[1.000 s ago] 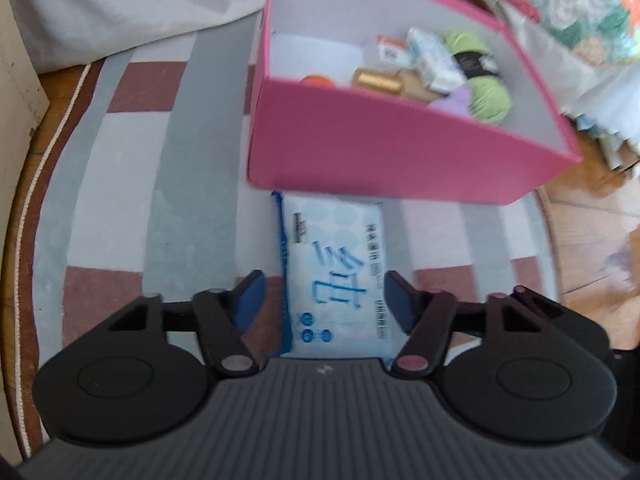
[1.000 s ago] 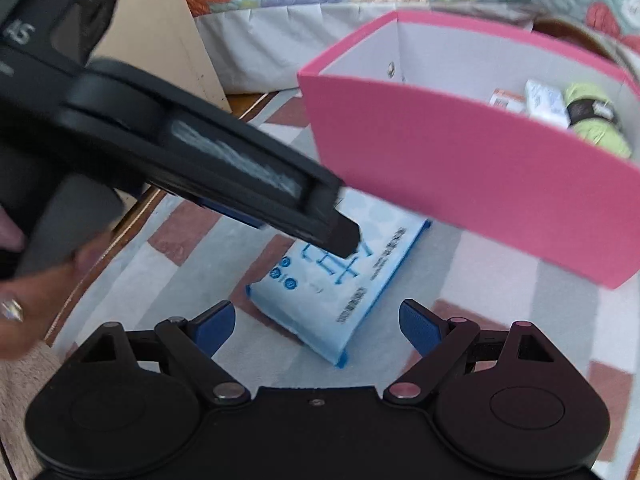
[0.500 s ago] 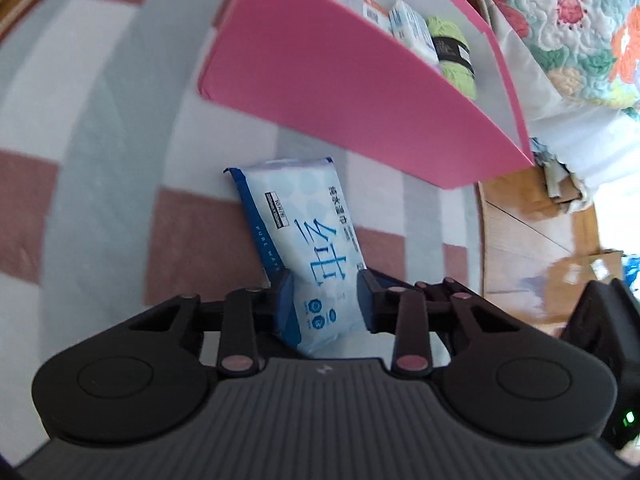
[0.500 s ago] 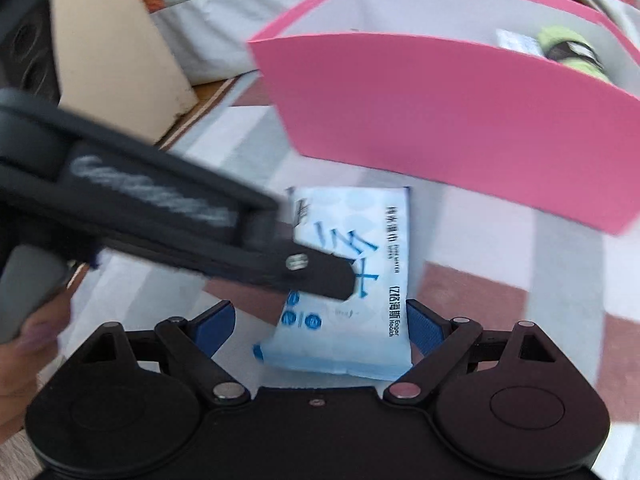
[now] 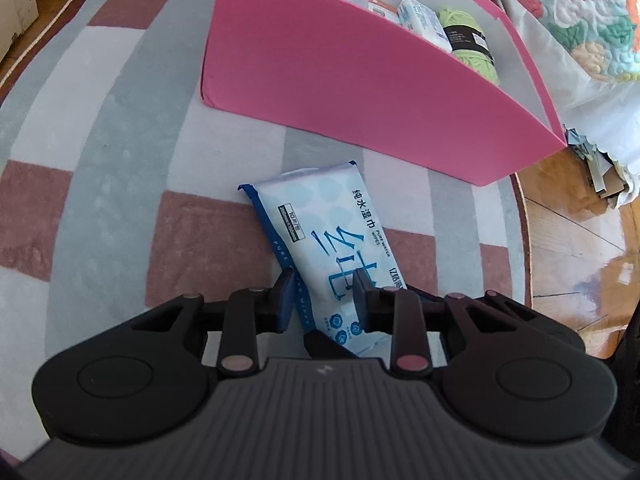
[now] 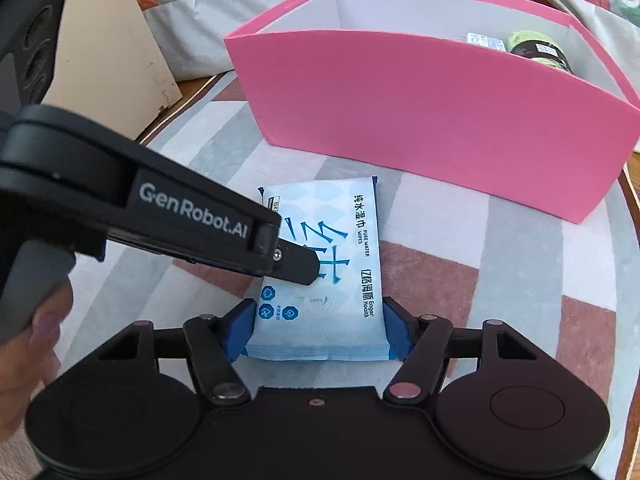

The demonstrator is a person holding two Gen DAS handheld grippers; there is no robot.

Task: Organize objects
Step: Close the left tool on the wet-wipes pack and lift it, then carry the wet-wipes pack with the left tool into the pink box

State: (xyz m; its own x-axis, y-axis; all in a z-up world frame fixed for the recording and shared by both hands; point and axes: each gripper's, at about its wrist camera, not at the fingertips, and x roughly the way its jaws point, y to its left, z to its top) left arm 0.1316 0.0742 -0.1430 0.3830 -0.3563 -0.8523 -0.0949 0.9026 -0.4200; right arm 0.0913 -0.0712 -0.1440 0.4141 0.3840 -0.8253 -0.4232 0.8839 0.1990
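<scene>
A light blue pack of wet wipes (image 5: 324, 240) lies on the rug in front of a pink box (image 5: 360, 92). My left gripper (image 5: 324, 300) is shut on the near part of the pack, one pad on its long edge and one on its face. In the right wrist view the pack (image 6: 336, 240) sits between the blue pads of my right gripper (image 6: 318, 330), which touch its two long sides at the near end. The left gripper (image 6: 296, 266) reaches in from the left over the pack. The pink box (image 6: 420, 120) holds green yarn (image 5: 468, 40) and small packets.
A striped grey, white and red-brown rug (image 5: 100, 160) covers the floor. A beige cabinet (image 6: 108, 40) stands at the left. A quilted bedcover (image 5: 580, 12) hangs behind the box. Bare wood floor (image 5: 580, 240) and paper scraps lie right of the rug.
My left gripper went from open around the pack to shut on it. My right gripper moved forward and closed in until its pads meet the pack's sides.
</scene>
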